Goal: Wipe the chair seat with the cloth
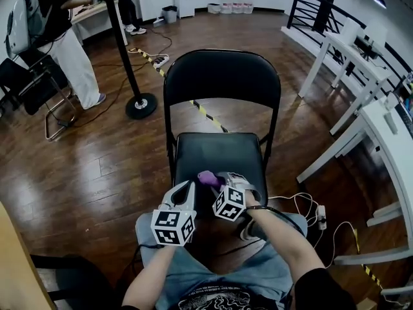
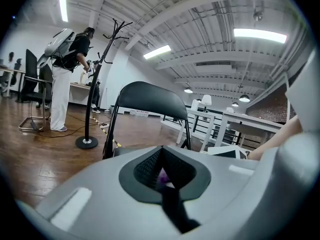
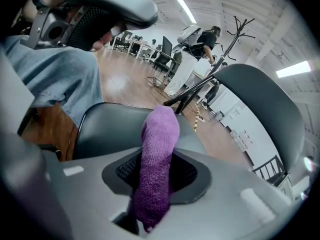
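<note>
Down at the front edge of the chair seat (image 1: 219, 150), both grippers sit side by side, and the right gripper (image 1: 219, 181) has the purple cloth (image 1: 207, 177). From the head view it's just a small purple bump poking out over the seat's near rim. Go to the right gripper view and it's a different story: the cloth fills the middle of the frame, a thick fuzzy roll pinched between the two dark pads, its free end standing up above the black seat. The left gripper (image 1: 188, 187) is just beside it, tip angled toward the cloth. Its own view shows the jaws drawn together into a narrow V with nothing gripped, only a speck of purple visible beyond the tips. That same view looks up past the black backrest (image 2: 147, 101) to a coat stand (image 2: 95, 99), a person in white trousers (image 2: 62, 74) at a desk, and white tables (image 2: 235, 126) on the right. The head view adds the floor picture: dark wood boards, a yellow-and-black tape strip (image 1: 205, 113) running under the chair, and a white cable (image 1: 303, 205) trailing off to the right. The person's jeans (image 1: 213, 270) fill the bottom edge.
</note>
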Motion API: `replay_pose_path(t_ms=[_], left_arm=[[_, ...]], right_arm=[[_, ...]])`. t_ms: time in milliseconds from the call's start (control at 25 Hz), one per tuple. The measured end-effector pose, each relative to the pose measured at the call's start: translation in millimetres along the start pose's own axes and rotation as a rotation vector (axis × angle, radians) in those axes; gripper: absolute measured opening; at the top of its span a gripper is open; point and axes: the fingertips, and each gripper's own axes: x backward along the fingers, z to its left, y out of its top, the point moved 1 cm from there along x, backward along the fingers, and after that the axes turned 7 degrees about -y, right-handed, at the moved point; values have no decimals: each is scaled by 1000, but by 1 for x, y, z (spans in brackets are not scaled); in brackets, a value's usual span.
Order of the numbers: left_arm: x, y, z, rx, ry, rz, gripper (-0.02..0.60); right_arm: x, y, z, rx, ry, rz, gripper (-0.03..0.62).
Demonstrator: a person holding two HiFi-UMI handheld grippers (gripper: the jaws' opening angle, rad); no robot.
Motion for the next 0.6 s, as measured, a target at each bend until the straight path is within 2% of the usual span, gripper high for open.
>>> replay_pose_path(t_ms=[600], left_arm=[[-7,-9,-25,-21,-21,19,3]], right_arm=[[45,-11,74,24,68,-47,118]])
